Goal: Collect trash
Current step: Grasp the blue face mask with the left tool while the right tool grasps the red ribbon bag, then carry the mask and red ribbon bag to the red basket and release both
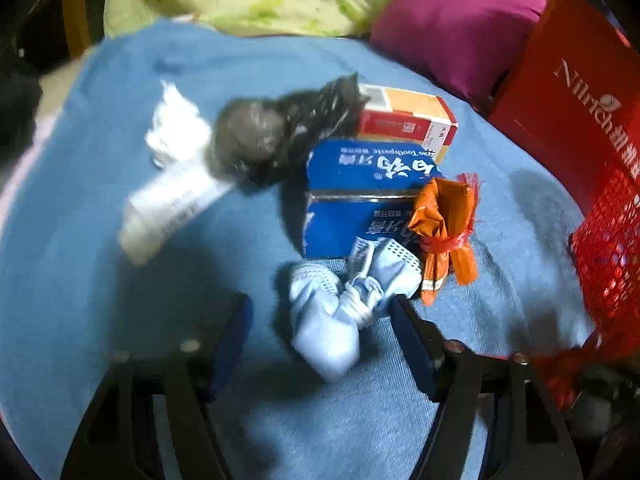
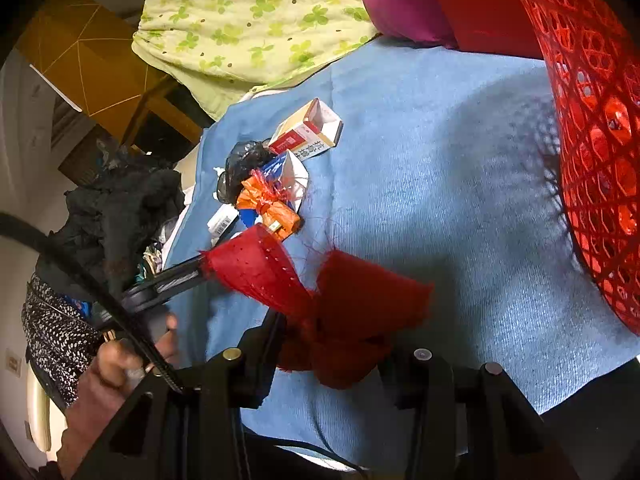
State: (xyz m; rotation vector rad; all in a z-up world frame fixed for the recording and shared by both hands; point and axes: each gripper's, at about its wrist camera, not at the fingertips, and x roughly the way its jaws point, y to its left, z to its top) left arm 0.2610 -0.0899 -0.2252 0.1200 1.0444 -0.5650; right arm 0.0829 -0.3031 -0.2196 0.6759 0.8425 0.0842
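Observation:
A pile of trash lies on a blue cloth (image 1: 100, 240): a knotted light-blue face mask (image 1: 340, 308), an orange wrapper (image 1: 444, 228), a blue toothpaste box (image 1: 356, 200), a red-and-white carton (image 1: 404, 120), a black plastic bag (image 1: 288, 136) and a white tube (image 1: 172, 204). My left gripper (image 1: 320, 320) is open, its fingers on either side of the mask. My right gripper (image 2: 328, 344) is shut on a bunched red cloth (image 2: 332, 300), near a red mesh basket (image 2: 592, 120). The trash pile also shows in the right wrist view (image 2: 276, 176).
A red box (image 1: 568, 92) and a magenta cushion (image 1: 456, 28) stand behind the basket (image 1: 612, 256). A green-patterned quilt (image 2: 248, 20) lies at the back. Dark clothes (image 2: 120, 208) are heaped off the cloth's left edge. The hand holding my left gripper (image 2: 132, 344) shows there.

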